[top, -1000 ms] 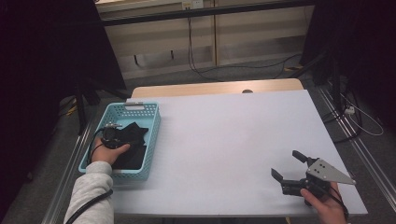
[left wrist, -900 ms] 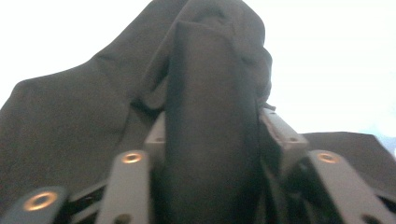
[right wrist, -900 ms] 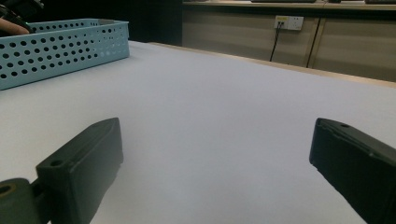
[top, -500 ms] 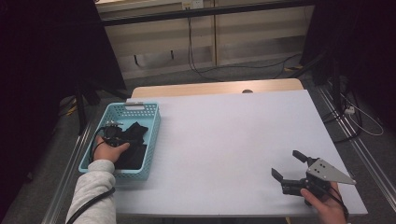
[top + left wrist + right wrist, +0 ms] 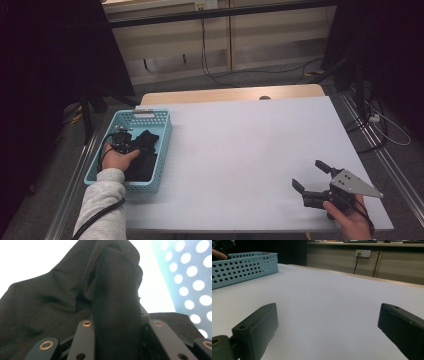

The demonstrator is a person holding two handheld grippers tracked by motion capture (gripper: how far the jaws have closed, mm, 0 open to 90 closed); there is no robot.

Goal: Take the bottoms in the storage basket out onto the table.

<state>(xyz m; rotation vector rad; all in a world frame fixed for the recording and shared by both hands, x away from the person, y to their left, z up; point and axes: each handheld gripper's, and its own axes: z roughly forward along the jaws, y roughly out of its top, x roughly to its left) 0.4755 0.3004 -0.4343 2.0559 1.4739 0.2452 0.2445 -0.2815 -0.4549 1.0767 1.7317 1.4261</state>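
Overhead table view; two close claw-mounted cameras.

a black cloth is seen crumpled inside a light blue perforated basket at the left side of the white table; it is bunched into soft folds and covers much of the basket's floor. in the left gripper view the dark fabric is gathered into a raised ridge that is pinched between the jaws, with the basket's holed wall seen just beside it
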